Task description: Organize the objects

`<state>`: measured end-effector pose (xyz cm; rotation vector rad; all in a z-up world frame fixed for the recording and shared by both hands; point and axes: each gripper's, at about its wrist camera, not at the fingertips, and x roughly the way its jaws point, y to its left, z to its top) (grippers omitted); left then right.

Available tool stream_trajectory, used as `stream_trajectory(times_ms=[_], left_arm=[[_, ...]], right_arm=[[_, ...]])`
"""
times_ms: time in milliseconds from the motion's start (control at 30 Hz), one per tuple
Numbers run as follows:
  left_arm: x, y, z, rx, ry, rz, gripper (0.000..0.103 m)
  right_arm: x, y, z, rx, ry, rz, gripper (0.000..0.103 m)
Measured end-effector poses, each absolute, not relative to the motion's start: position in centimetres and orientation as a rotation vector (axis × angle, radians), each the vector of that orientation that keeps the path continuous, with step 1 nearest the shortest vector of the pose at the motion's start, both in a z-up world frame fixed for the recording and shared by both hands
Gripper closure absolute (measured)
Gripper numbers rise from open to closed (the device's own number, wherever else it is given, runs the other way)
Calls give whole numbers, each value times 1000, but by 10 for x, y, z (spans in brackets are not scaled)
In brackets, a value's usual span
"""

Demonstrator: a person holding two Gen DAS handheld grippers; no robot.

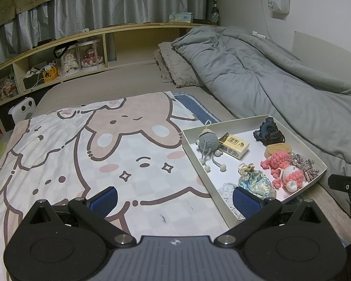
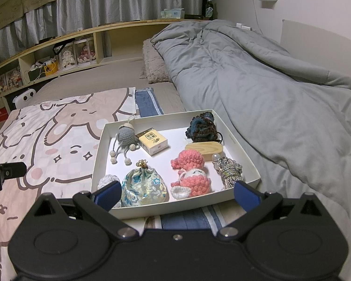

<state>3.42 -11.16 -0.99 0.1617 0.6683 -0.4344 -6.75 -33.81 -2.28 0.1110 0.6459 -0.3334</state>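
On the bed, a shallow white box [image 2: 242, 151] lies partly on the cartoon-print blanket [image 2: 46, 140], and all the small objects in view sit inside it. Within the box, right wrist view: grey crochet doll [image 2: 126, 134] at 11 o'clock, yellow carton [image 2: 155, 141] just beside it near centre, dark crochet piece [image 2: 202, 126] at 1 o'clock, wooden block [image 2: 204, 151] at 3 o'clock, pink crochet toy [image 2: 190, 171] below it, braided cord [image 2: 229, 171] at 4 o'clock, floral pouch [image 2: 144, 186] at 6 o'clock, white lace ball [image 2: 107, 180] at 8 o'clock. Nothing loose shows on the blanket or the grey duvet [image 2: 280, 93]. Judged from this, gathering appears complete, or sorting out of the box has not begun; which of the two cannot be told. Left gripper [image 1: 175, 197] and right gripper [image 2: 176, 193]: jaws spread wide, holding nothing, both short of the box's near edge.
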Motion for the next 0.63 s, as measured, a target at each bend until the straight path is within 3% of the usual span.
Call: stream_trajectory(times_ms=[633], left_arm=[[33,-110,-11,157,672,-431,0]], right_arm=[[-68,-336,-25,113,649,-332,0]])
